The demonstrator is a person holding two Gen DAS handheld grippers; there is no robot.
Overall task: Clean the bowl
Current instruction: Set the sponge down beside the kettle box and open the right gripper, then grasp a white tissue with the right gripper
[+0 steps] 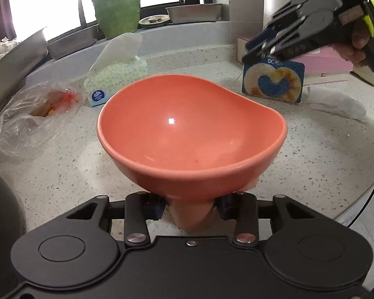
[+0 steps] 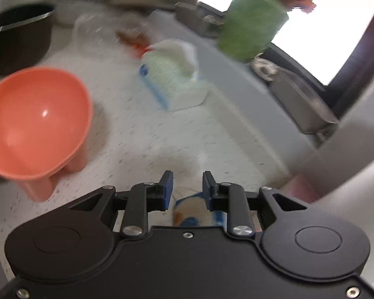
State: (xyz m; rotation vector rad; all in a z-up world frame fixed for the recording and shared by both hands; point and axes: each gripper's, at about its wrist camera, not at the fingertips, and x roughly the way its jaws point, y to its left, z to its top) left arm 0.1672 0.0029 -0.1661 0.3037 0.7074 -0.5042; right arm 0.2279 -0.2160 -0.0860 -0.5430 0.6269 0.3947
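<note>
Bowl (image 1: 192, 134) on the speckled counter (image 1: 324, 154) — your left gripper (image 1: 190, 208) clamps its foot, the right gripper (image 1: 255, 49) above a sponge (image 1: 273, 81). Right view: jaws parted, empty — bowl (image 2: 37, 124) far left.

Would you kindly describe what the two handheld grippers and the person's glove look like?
Both the left gripper and the right gripper are matte black, with round housings, silver rivets, jointed linkage arms and blue pads. The hand on the right gripper wears a fluorescent yellow and black glove.
</note>
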